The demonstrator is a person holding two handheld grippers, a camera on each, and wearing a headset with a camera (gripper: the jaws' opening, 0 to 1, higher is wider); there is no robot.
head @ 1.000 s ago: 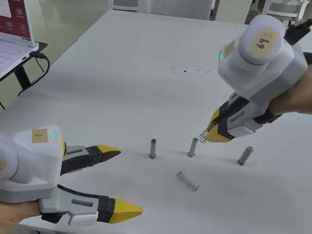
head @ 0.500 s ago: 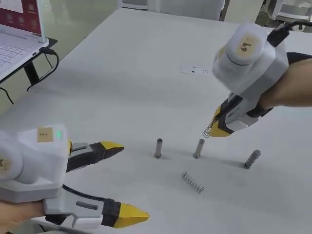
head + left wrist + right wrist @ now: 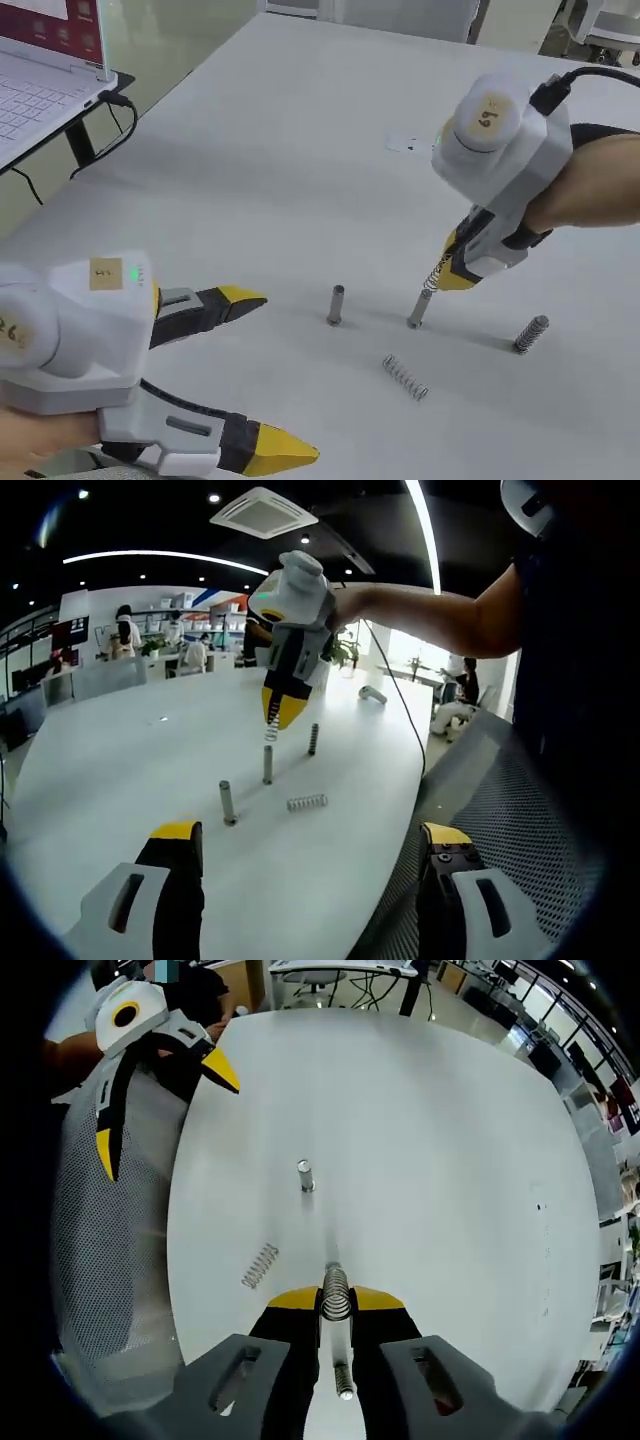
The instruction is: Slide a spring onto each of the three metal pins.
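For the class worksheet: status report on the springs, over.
Right hand-held gripper shut on spring, above middle pin. Left hand-held gripper open, apart. Loose spring on table, not blocking.

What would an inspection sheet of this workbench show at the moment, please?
Surface: white table, no marks seen.
Job's things: left pin bare; middle pin with the held spring just at its top; upright spring at the right, apparently on the third pin; loose spring lying flat in front.
Clutter: small pale item far back, too small to identify.
Grippers: right gripper shut on the held spring; left gripper open, holding nothing.
Cables: laptop cable off the table's left edge; lead from the right gripper.
Surroundings: laptop on a side stand; people at desks beyond.
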